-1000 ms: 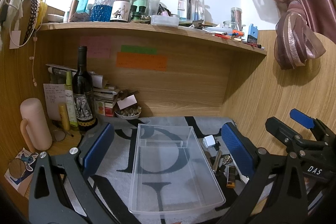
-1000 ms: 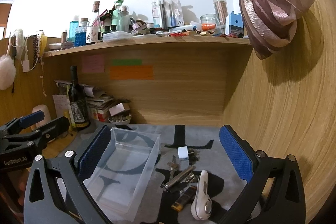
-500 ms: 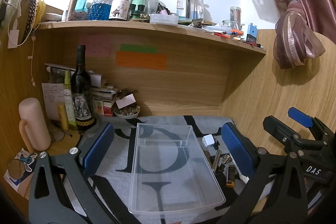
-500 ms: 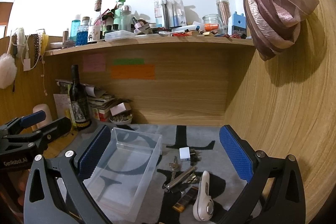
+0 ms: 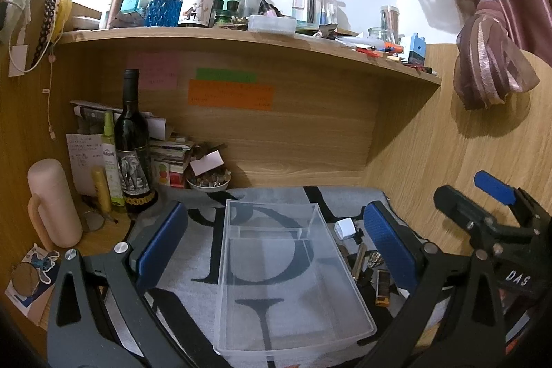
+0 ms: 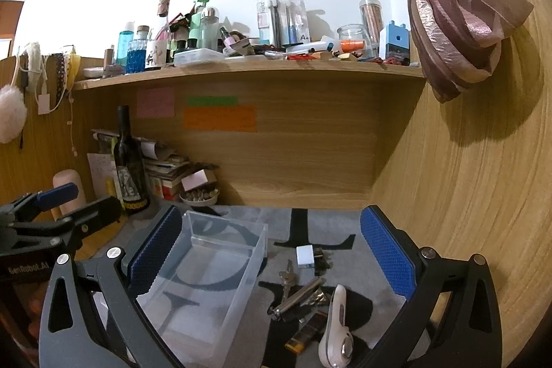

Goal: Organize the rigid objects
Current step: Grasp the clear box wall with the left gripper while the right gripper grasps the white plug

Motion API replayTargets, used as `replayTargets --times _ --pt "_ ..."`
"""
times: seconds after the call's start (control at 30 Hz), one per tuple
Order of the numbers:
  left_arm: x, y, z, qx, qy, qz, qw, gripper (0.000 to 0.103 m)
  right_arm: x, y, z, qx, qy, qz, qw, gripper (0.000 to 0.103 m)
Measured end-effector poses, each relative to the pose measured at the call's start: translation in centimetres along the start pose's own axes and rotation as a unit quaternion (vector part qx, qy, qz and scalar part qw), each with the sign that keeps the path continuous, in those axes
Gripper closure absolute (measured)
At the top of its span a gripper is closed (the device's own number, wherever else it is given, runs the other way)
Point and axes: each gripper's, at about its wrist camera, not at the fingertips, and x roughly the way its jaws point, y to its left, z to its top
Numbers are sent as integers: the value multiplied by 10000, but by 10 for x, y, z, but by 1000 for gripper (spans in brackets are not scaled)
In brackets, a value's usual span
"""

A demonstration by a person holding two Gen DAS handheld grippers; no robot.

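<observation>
A clear plastic bin lies empty on a grey mat with black letters. To its right sit small items: a white plug adapter, keys, a metal cylinder, a lighter and a white hand-held device. My left gripper hangs open above the bin. My right gripper stands open over the bin's right wall and the small items. Neither holds anything.
A wine bottle, a pink flask, stacked papers and a bowl of small bits crowd the back left. A cluttered shelf runs overhead. A wooden wall closes the right side, with a tied curtain above.
Both views drift slightly; the right gripper has edged a little to the left and forward over the items. Nothing was grasped or moved.
</observation>
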Motion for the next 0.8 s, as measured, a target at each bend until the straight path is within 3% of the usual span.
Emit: replayTargets --times 0.23,0.27,0.33,0.4,0.5,0.63,0.73,0.8 --pt "25 19 1 -188 368 58 9991 3 19 -10 -4 37 144 10 9999 0" --pt "31 23 0 -230 473 63 9986 7 28 -15 -7 103 305 24 9995 0" --pt "48 34 -2 -287 819 142 9961 25 41 -23 -13 189 541 12 9984 1" --pt "65 45 -7 -349 1142 121 9928 28 51 -30 -20 227 732 -53 9970 8" --pt "86 60 -17 -467 1564 205 9864 44 65 -43 -29 341 1080 -58 9935 20" --pt "116 79 -39 -609 2313 146 9709 65 81 -57 -41 434 1458 -117 9883 29" --pt "126 83 -51 -635 2647 59 9622 72 92 -66 -48 486 1733 -79 9836 36" --pt "126 82 -49 -534 2651 26 9627 72 99 -70 -53 501 1903 -100 9804 37"
